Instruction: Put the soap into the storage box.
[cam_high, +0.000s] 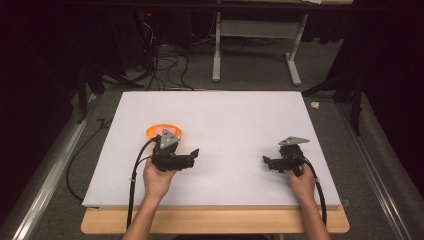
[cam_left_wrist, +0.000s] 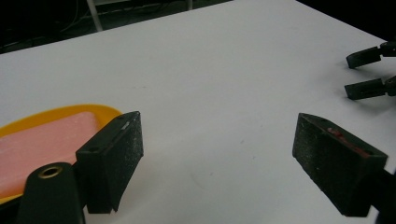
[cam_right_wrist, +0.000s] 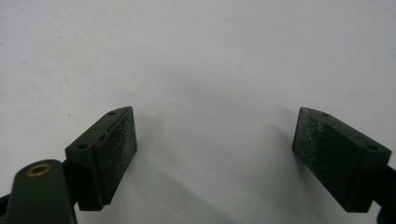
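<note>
**Two grippers, one plate, nothing grabbed**

Two grippers are counted on the white table (cam_high: 220, 115). The left gripper (cam_left_wrist: 217, 154) is seen with jaws spread wide and nothing between them; same for the right gripper (cam_right_wrist: 215, 154). One orange plate (cam_high: 151, 131) with one pink slab (cam_left_wrist: 42, 144) on it is parked at about 11 o'clock of the left gripper, just beside it. No readable writing or labels can be made out.
</note>
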